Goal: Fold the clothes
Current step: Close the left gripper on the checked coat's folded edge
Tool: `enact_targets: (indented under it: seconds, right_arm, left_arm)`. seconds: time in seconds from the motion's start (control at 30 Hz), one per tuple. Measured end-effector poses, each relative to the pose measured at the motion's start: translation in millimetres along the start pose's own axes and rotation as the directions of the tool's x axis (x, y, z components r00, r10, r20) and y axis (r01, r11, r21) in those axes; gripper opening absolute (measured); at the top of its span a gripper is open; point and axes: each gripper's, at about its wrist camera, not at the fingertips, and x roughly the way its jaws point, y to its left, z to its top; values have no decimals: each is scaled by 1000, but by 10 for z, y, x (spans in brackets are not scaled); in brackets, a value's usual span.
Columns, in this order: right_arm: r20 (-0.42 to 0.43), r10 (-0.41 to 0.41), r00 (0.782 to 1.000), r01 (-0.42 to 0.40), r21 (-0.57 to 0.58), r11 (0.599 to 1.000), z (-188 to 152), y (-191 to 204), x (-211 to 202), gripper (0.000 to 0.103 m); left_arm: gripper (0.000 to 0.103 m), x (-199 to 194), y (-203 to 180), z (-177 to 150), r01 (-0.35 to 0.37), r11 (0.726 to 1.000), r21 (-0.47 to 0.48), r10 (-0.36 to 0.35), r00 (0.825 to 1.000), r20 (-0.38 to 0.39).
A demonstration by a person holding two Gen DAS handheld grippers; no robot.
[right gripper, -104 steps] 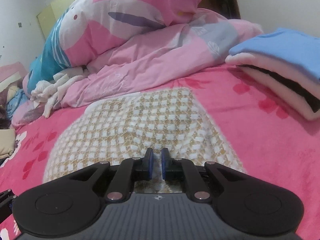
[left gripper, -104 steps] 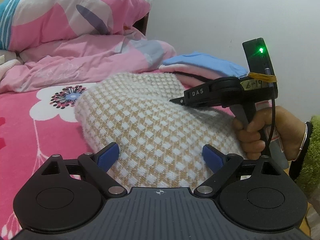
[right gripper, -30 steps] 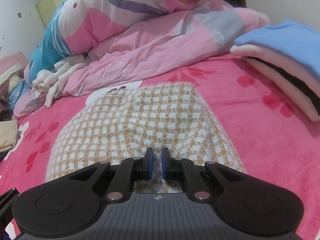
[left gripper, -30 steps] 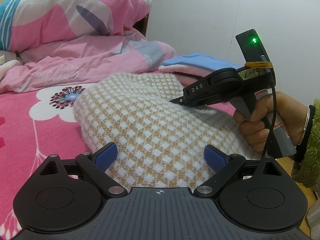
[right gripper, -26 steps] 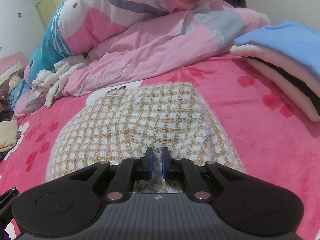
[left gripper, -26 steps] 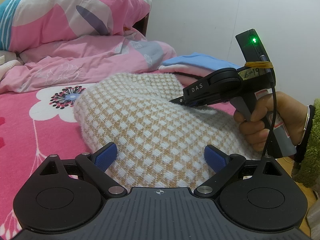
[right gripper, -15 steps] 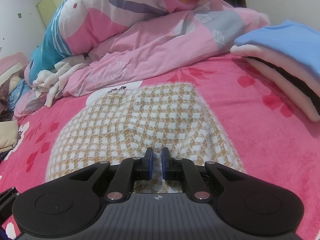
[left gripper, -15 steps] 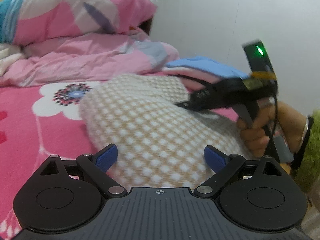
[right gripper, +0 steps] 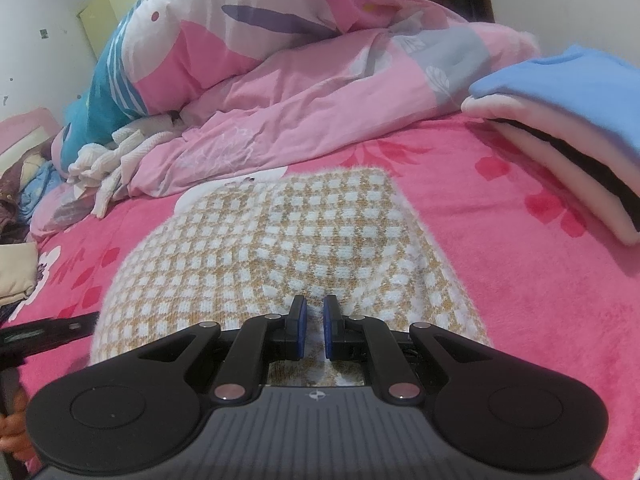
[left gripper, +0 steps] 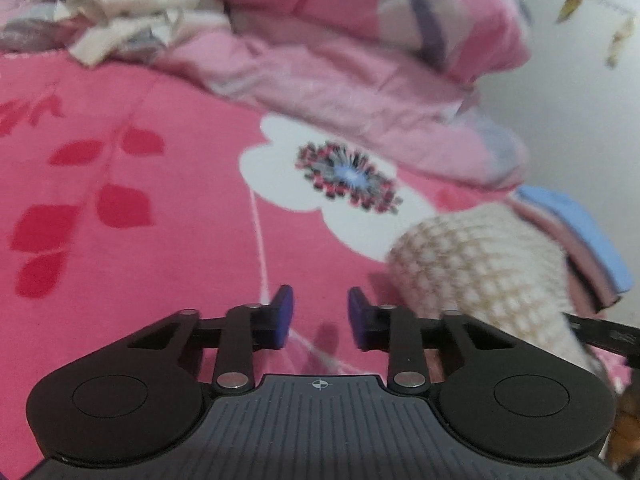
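A folded beige-and-white checked sweater (right gripper: 280, 248) lies on the pink flowered bed cover (right gripper: 520, 280). My right gripper (right gripper: 314, 328) sits at its near edge, fingers almost together and pinching the knit. In the left wrist view the sweater (left gripper: 480, 264) is off to the right, blurred. My left gripper (left gripper: 320, 316) hovers over bare bed cover (left gripper: 120, 240) left of the sweater, fingers a modest gap apart and holding nothing. The right gripper's tip (left gripper: 600, 332) shows at the right edge of that view.
A folded stack topped by a blue garment (right gripper: 560, 112) lies at the right. A bunched pink duvet (right gripper: 300, 92) fills the back. A crumpled white knit garment (right gripper: 116, 160) lies at the back left. The left gripper's finger (right gripper: 48, 332) pokes in beside the sweater.
My left gripper has swung left off the sweater to bare bed cover, and its fingers have narrowed from wide apart. The right gripper and the sweater have stayed in place.
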Motion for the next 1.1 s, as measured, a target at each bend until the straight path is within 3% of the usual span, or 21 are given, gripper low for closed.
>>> enact_targets:
  seconds: [0.03, 0.1, 0.17, 0.3, 0.67, 0.8, 0.9, 1.0, 1.1]
  right_arm:
    - [2, 4, 1000, -4, 2, 1000, -5, -7, -3, 7]
    - [5, 7, 1000, -7, 7, 1000, -12, -27, -9, 8]
    - [6, 1, 1000, -1, 10, 1000, -21, -50, -17, 8]
    - [7, 41, 999, -41, 37, 998, -37, -128, -48, 8]
    - [22, 46, 999, -47, 51, 998, -63, -169, -38, 8]
    - [24, 72, 997, -74, 80, 994, -67, -221, -40, 7]
    - [31, 65, 997, -67, 67, 995, -77, -196, -41, 8]
    - [33, 71, 997, -73, 74, 995, -79, -212, -38, 8]
    - [35, 77, 996, -80, 84, 993, -82, -235, -36, 7]
  left_arm:
    - [18, 124, -118, 46, 19, 1000, 11, -19, 1000, -25]
    - [0, 284, -363, 102, 73, 997, 36, -71, 996, -53]
    - [0, 268, -581, 128, 66, 992, 103, -64, 998, -21]
    - [0, 207, -386, 194, 115, 991, 63, -111, 992, -60]
    - [0, 128, -828, -160, 3, 979, 205, 13, 997, -77]
    - [0, 5, -512, -115, 72, 989, 127, -52, 988, -147]
    - [0, -271, -310, -255, 49, 991, 125, -30, 988, -150]
    - [0, -252, -528, -441, 76, 982, 172, -40, 978, -203]
    - [0, -92, -991, -557, 20, 961, 276, 33, 982, -186]
